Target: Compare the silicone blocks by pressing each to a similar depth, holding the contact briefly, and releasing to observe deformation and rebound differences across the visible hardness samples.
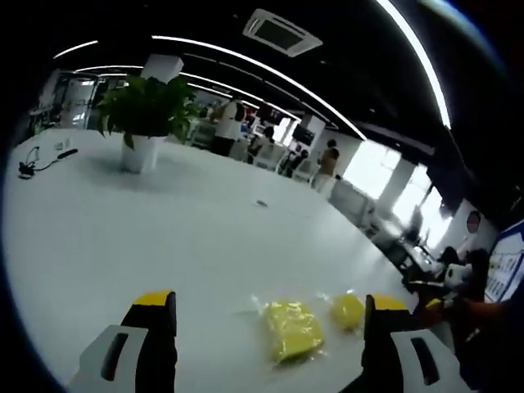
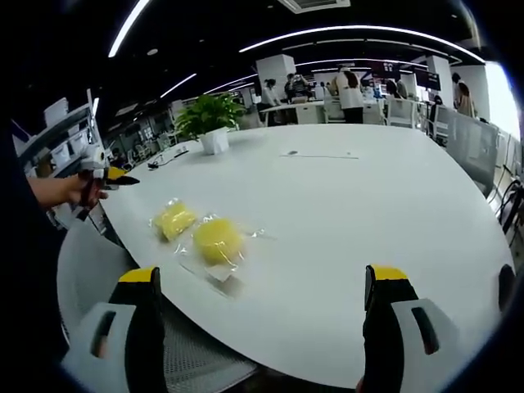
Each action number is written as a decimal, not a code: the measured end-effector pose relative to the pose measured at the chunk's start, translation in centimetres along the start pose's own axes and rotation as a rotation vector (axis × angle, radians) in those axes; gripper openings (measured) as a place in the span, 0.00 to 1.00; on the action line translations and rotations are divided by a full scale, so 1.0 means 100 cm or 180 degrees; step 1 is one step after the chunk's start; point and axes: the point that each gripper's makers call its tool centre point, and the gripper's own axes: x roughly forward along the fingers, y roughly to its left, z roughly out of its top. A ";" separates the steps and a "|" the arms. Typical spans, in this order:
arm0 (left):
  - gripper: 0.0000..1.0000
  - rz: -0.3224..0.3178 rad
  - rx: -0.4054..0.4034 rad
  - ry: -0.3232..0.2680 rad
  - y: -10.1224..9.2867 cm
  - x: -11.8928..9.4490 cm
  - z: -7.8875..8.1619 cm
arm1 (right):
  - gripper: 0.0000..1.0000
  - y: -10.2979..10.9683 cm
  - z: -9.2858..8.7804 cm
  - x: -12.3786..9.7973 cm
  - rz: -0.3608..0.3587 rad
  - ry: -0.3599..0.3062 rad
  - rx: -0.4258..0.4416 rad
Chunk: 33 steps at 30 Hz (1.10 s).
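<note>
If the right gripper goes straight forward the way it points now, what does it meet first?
Probably bare white table. The right gripper is open, and both yellow bagged blocks lie left of its centre line. Depth is unclear, so the nearer block may brush its left jaw.

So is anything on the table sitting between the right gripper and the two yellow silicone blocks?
Nothing visible. In the right gripper view, bare white table lies between the open right gripper and the nearer block; the farther block sits just beyond it. Both blocks appear wrapped in clear plastic, which the jaws would press through.
</note>
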 end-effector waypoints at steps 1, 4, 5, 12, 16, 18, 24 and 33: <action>0.95 0.0006 -0.0104 0.0030 0.001 0.004 -0.001 | 0.97 0.000 0.000 0.000 0.0004 0.0002 -0.0002; 0.91 0.0069 -0.0506 0.0095 0.009 0.016 -0.007 | 0.97 0.001 0.000 0.000 0.0006 0.0001 0.0005; 0.91 0.0050 -0.0665 0.0171 0.006 0.021 -0.013 | 0.97 0.001 0.000 0.000 0.0004 -0.0001 0.0009; 0.86 0.0046 -0.1022 0.0231 0.009 0.044 -0.030 | 0.97 0.000 -0.002 -0.001 0.0007 -0.0014 0.0044; 0.80 0.0054 -0.1150 0.0288 0.011 0.055 -0.037 | 0.97 0.002 -0.004 -0.001 0.0022 -0.0007 0.0063; 0.78 0.0091 -0.1196 0.0304 0.016 0.062 -0.040 | 0.97 0.002 -0.005 -0.001 0.0020 -0.0006 0.0078; 0.65 0.0062 -0.1282 0.0374 0.016 0.079 -0.049 | 0.97 -0.002 -0.008 -0.003 -0.0005 0.0006 0.0107; 0.46 0.0015 -0.1448 0.0488 0.014 0.094 -0.062 | 0.97 -0.007 -0.009 -0.004 -0.0028 0.0012 0.0135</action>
